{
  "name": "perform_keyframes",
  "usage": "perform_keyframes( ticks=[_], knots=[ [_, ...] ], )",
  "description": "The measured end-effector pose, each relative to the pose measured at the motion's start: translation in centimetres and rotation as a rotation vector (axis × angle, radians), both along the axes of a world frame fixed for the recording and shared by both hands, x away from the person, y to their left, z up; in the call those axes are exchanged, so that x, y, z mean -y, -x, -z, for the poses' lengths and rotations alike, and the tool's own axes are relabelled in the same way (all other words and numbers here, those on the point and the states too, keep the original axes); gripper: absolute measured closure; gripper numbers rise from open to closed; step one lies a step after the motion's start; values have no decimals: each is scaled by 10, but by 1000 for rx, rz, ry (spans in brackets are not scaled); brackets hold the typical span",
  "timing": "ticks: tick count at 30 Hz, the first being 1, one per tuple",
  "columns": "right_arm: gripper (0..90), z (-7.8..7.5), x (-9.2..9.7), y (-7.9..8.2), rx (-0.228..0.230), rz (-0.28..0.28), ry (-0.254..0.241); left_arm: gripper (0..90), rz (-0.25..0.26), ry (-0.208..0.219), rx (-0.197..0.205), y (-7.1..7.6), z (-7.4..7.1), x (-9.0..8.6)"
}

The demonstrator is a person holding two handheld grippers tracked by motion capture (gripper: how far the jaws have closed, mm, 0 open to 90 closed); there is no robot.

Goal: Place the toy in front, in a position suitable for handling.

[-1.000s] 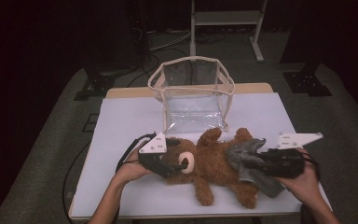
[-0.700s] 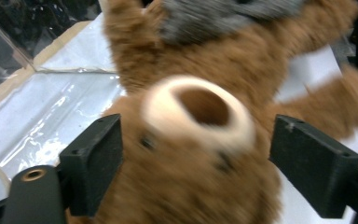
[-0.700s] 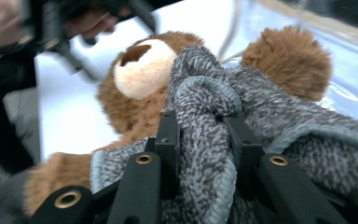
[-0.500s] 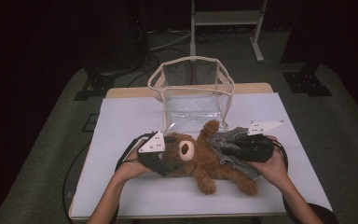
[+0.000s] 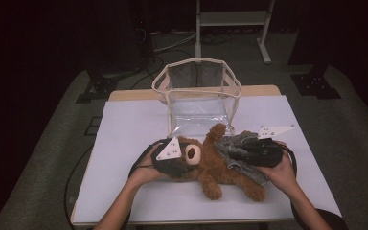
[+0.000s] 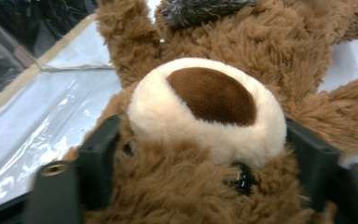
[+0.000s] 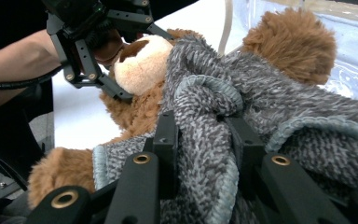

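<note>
A brown teddy bear (image 5: 211, 167) lies on its back on the white table (image 5: 134, 124), head to the left. My left gripper (image 5: 184, 160) straddles the head. In the left gripper view its jaws have just been closing and the black fingers (image 6: 100, 149) press into the fur on both sides of the cream muzzle (image 6: 205, 107). A grey knitted garment (image 5: 230, 143) covers the bear's body. My right gripper (image 5: 242, 154) is shut on a bunched fold of the garment (image 7: 270, 107), seen at the jaws (image 7: 205, 140) in the right gripper view.
A clear plastic bag (image 5: 199, 93) with beige trim stands open just behind the bear, its wall close to the raised paw (image 7: 293, 42). Both forearms come in from the near table edge. Black cables trail off the left side. A metal stand is beyond the table.
My right gripper has slid left and farther in over the bear's body, bunching the grey garment with it. The bear's legs have shifted left. The left hand stays at the head.
</note>
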State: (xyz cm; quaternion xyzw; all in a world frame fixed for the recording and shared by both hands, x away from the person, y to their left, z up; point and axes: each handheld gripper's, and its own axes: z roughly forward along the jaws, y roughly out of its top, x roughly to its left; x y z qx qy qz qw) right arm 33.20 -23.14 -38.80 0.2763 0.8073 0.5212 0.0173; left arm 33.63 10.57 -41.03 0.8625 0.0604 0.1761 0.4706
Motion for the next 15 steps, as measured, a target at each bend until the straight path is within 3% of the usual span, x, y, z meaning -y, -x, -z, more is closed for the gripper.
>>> perform_keyframes(
  ticks=[6,8,11,12,15],
  knots=[
    [672,-3,0,9,9,-9,-13,325,-2,-13,-4,9,-7,-2],
    [668,-6,1,11,15,-10,-16,331,8,-3,-26,12,-11,-3],
    [673,-14,3,16,-2,-41,-74,338,31,9,-53,17,-19,-10],
    [674,-18,1,19,1,-56,-80,339,48,24,-79,20,-25,-18],
    [674,-23,-7,25,12,-96,-87,338,58,13,-91,21,-27,-27]
  ],
)
